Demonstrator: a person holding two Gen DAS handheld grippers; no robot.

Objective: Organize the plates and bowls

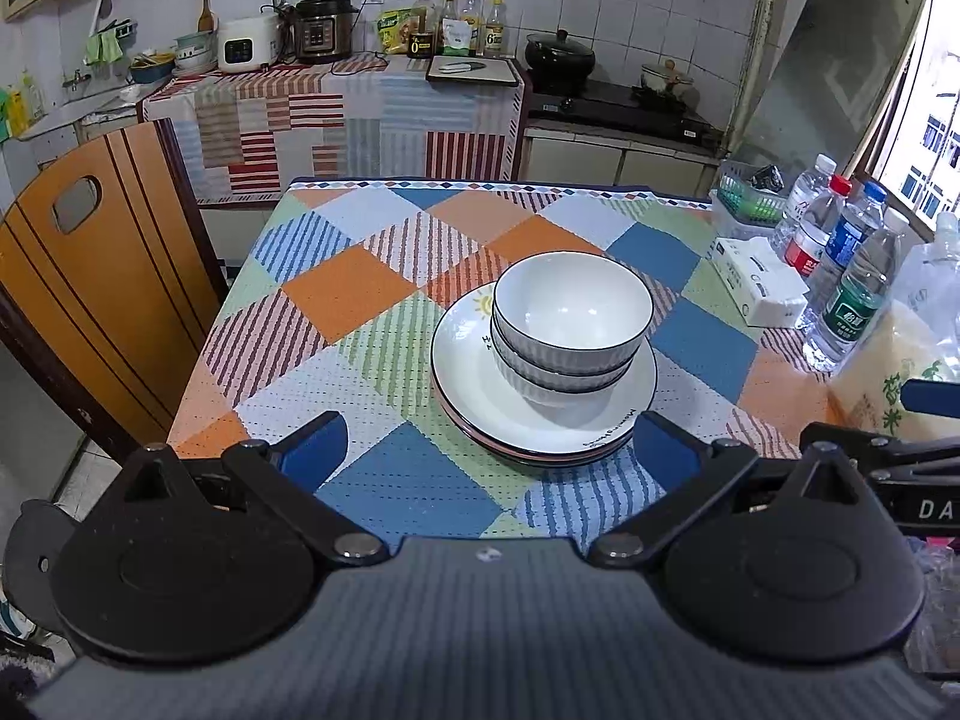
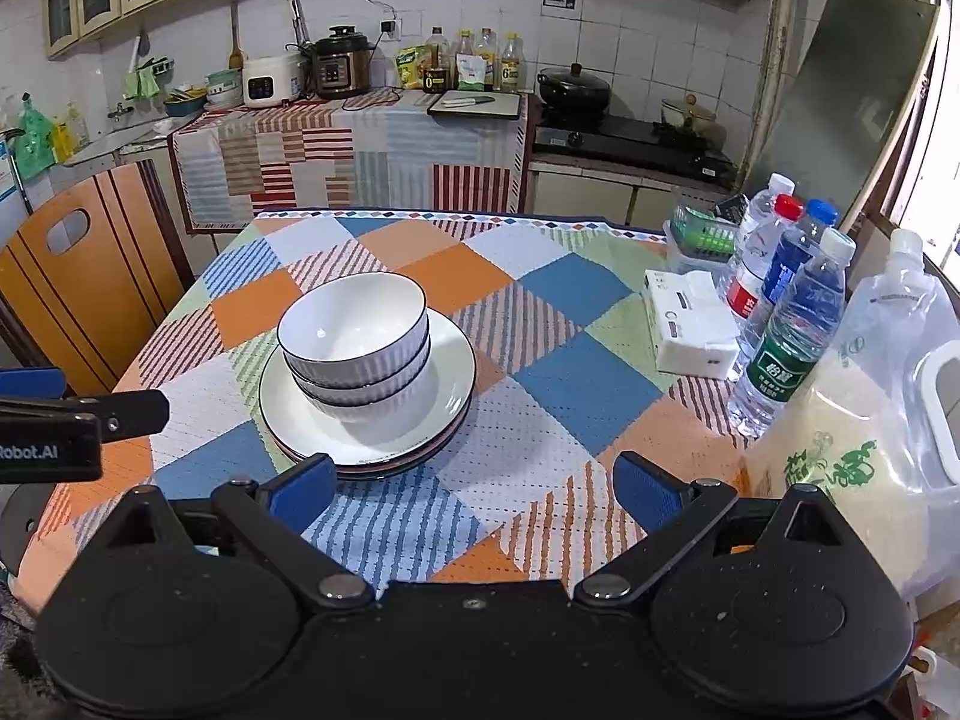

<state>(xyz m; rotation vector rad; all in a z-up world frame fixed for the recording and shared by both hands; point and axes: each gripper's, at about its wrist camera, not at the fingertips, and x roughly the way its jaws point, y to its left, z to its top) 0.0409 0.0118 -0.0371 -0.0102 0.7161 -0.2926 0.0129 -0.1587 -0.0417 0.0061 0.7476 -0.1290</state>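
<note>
Covering the table is a bright cloth of orange, blue, green and striped squares, in a small kitchen with white wall tiles. Behind — a counter under another striped cloth, with a white rice cooker, a dark pressure cooker and a row of sauce bottles. Farther right, a black stove with two pots. To the left, one wooden chair.

Sitting near the middle of the cloth: a stack of plates, flat and round, so no long side to tell. Top plate white with a dark rim; at least three in the stack, exact count hard to tell. Nested on top, three white bowls with ribbed sides, all mouth up, leaning a little.

Along the right edge: four water bottles, one tissue pack, one green basket and one big clear bag.

Left gripper spread wide and holding nothing, near side of the plates between its blue fingers. Right gripper also spread wide, gripping nothing, plates just ahead to its left.
</note>
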